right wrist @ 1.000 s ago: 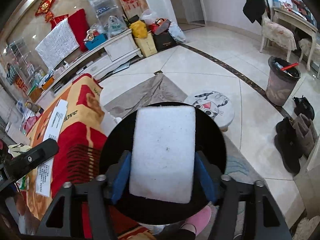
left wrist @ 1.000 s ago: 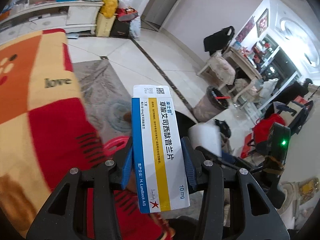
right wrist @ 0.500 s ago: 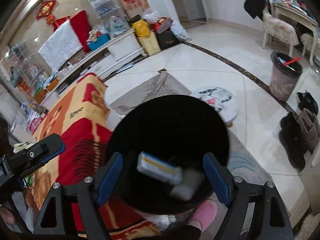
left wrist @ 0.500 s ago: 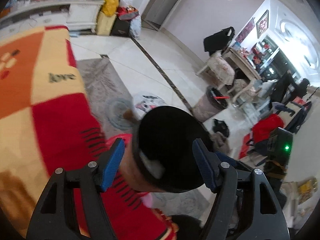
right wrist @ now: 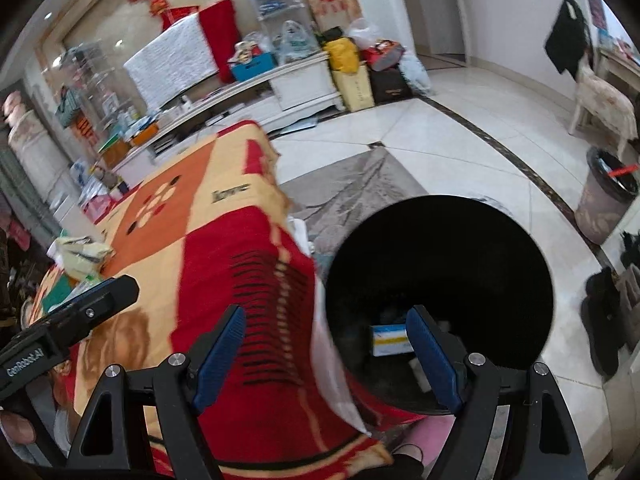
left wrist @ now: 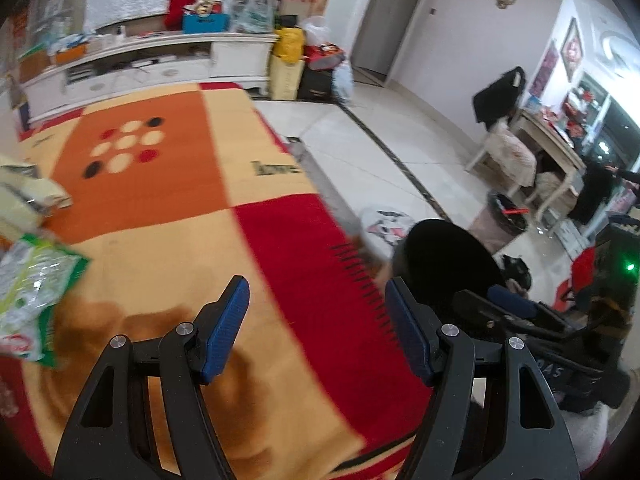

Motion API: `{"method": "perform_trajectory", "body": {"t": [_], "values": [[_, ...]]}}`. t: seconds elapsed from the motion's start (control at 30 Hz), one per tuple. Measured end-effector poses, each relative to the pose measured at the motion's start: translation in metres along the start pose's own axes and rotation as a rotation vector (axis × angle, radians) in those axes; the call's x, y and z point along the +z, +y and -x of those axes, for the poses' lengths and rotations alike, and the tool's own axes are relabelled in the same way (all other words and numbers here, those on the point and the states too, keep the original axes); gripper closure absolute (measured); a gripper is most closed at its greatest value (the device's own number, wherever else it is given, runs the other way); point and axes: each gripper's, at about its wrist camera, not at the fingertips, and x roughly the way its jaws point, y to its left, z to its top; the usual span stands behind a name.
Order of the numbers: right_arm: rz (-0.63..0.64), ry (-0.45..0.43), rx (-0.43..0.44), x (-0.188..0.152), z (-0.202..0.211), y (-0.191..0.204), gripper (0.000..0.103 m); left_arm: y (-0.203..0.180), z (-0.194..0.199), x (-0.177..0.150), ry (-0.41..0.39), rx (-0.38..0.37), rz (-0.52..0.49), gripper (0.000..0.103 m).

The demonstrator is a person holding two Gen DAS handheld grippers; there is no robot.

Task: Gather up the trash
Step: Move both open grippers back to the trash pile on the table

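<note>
Jaws of the left gripper (left wrist: 316,326) stand wide apart, holding nothing, above the red and orange blanket (left wrist: 168,216). Only this view shows the green plastic wrapper (left wrist: 32,280) and crumpled paper (left wrist: 28,196) lying at the blanket's left. The right gripper (right wrist: 324,354) is likewise spread and empty; its camera alone looks into the black bin (right wrist: 440,280), where a blue-and-yellow medicine box (right wrist: 390,340) lies.
</note>
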Motion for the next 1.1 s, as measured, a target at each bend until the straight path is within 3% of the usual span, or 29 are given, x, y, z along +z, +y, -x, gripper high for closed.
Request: {"method": "perform_trajectory", "body": {"t": [0.4,0.73,1.1], "values": [[0.143,0.039,0.108,-0.008,-0.02,0.089,0.023,0.067,0.047,-0.021,-0.041,0.155,0.074,0.033],[0.24,0.098,0.177,-0.021,-0.039,0.15,0.023,0.119,0.084,-0.041,-0.043,0.216,0.163,0.033],[0.29,0.151,0.295,-0.02,-0.061,0.225,0.023,0.197,0.158,-0.077,-0.056,0.31,0.301,0.033]]}}
